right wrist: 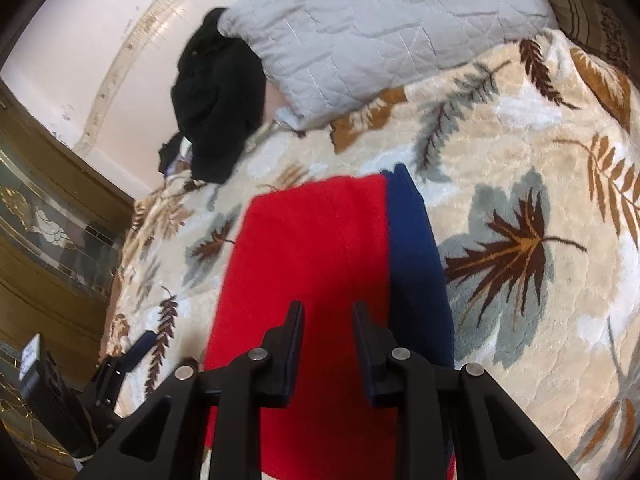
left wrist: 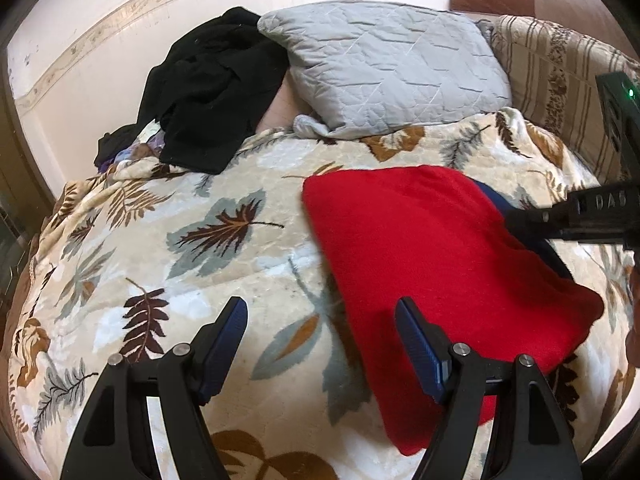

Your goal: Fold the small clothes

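Note:
A red garment (left wrist: 436, 264) lies folded flat on the leaf-patterned blanket (left wrist: 224, 264), with a blue piece (left wrist: 532, 236) showing under its right edge. My left gripper (left wrist: 322, 312) is open and empty, hovering just left of the red garment's near edge. My right gripper (left wrist: 516, 220) comes in from the right over the blue edge. In the right wrist view the right gripper (right wrist: 328, 312) is open with a narrow gap, above the red garment (right wrist: 304, 264) beside the blue strip (right wrist: 416, 248); it holds nothing.
A grey quilted pillow (left wrist: 392, 68) and a heap of black clothes (left wrist: 212, 88) lie at the head of the bed. A striped cushion (left wrist: 560, 80) is at the right. A wooden glass-panelled cabinet (right wrist: 52, 216) stands left of the bed.

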A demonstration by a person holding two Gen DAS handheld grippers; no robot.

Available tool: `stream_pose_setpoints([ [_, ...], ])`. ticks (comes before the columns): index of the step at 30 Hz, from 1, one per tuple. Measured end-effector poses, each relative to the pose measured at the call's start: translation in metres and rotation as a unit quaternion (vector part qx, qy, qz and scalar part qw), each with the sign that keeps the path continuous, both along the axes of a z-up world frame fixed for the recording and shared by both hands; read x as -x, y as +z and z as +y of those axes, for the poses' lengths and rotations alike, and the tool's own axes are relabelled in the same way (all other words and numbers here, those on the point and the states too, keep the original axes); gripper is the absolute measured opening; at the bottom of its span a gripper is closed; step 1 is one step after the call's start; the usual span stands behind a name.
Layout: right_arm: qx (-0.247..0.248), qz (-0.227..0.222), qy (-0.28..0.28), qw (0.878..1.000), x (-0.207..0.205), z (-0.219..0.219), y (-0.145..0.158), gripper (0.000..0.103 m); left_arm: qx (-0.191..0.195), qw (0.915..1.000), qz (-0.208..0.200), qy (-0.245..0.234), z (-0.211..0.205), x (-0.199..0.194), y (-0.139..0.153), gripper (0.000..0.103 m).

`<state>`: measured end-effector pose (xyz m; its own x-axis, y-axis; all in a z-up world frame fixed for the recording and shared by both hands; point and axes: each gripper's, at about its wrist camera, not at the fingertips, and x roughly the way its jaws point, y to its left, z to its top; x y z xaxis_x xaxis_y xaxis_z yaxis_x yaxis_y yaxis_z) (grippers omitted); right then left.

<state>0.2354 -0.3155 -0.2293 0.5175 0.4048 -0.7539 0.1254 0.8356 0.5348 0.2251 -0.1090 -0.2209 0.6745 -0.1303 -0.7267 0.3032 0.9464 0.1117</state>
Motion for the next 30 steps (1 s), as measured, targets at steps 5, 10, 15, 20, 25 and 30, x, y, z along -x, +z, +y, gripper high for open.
stream_pose_setpoints([
  [5, 0.007, 0.022, 0.015, 1.0, -0.005, 0.005, -0.012, 0.028, -0.019, 0.9998, 0.008, -0.003, -0.005, -0.004, -0.01, 0.077],
  [10, -0.004, -0.005, 0.002, 1.0, 0.003, -0.01, 0.002, 0.028, 0.01, 0.9998, 0.018, 0.002, 0.006, -0.007, -0.004, 0.077],
  [15, -0.035, -0.015, -0.038, 0.999, 0.01, -0.041, 0.005, 0.036, 0.062, 0.9971, 0.043, 0.005, 0.027, -0.02, 0.005, 0.078],
  [20, -0.038, -0.036, -0.058, 0.997, 0.017, -0.055, 0.008, 0.076, 0.056, 0.9966, 0.059, 0.011, 0.031, -0.025, 0.001, 0.081],
  [25, -0.054, -0.072, -0.031, 0.995, 0.019, -0.046, 0.015, 0.073, 0.038, 0.9955, 0.085, -0.013, 0.015, -0.026, -0.014, 0.081],
  [30, -0.028, 0.007, 0.021, 0.999, 0.002, -0.018, -0.021, 0.059, -0.002, 0.9983, 0.052, -0.025, 0.006, -0.018, -0.016, 0.082],
])
